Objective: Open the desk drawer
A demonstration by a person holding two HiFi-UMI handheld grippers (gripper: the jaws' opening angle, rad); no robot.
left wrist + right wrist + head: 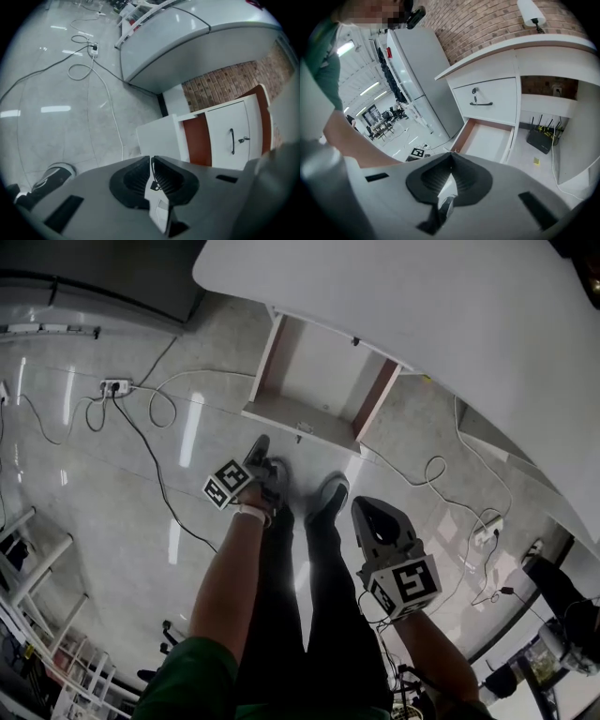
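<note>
The lower desk drawer (322, 379) stands pulled out from under the white desk top (441, 306), its white inside bare and its sides red-brown. It also shows in the right gripper view as the open drawer (487, 138) below a closed upper drawer (487, 99) with a dark handle. In the left gripper view the drawer (159, 138) lies sideways. My left gripper (262, 461) hangs just short of the drawer front, jaws shut on nothing. My right gripper (369, 508) is held lower right, away from the drawer, also shut and empty.
The person's legs and shoes (330, 495) stand right before the drawer. Cables and a power strip (116, 386) lie on the glossy floor at left, more cables (473, 521) at right. A grey fridge (417, 70) stands left of the desk; a router (541, 138) sits under it.
</note>
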